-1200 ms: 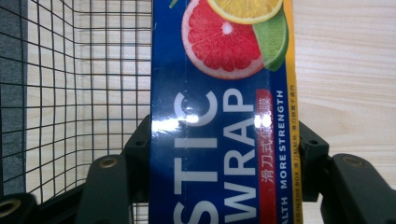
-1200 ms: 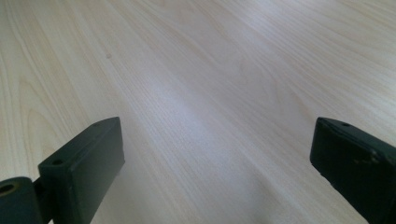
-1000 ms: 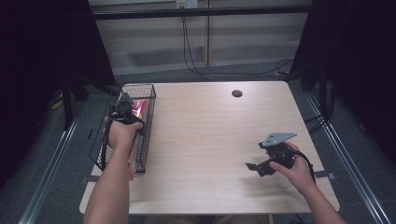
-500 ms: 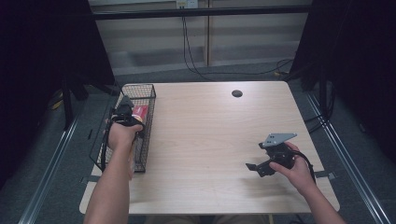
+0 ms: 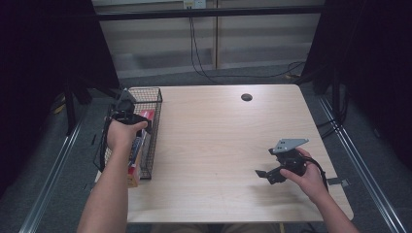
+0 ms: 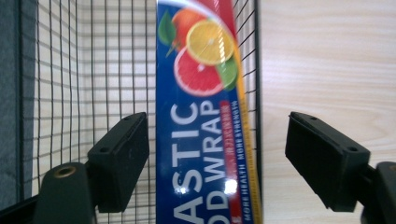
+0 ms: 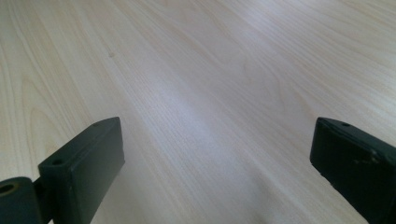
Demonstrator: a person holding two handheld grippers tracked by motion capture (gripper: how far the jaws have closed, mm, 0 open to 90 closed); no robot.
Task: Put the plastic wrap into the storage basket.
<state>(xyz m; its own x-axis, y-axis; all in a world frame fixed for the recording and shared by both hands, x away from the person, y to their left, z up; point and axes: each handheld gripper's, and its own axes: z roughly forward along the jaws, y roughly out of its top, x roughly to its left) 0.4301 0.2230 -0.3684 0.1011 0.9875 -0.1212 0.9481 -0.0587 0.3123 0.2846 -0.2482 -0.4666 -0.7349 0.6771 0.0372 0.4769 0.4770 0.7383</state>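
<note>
Pale wooden table (image 5: 218, 145), grey floor (image 5: 58, 165), dark curtains (image 5: 43, 43).

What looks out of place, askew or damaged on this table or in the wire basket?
Nothing stands out. The plastic wrap box lies inside the wire basket at the table's left edge, undamaged. The left gripper, its jaws just opened, is apart from the box; the right gripper is open over bare wood.

Plastic wrap box (image 6: 205, 140): name cut off by bottom edge in left gripper view; in high view mostly hidden behind hand (image 5: 124, 136) & basket (image 5: 154, 126) mesh.
</note>
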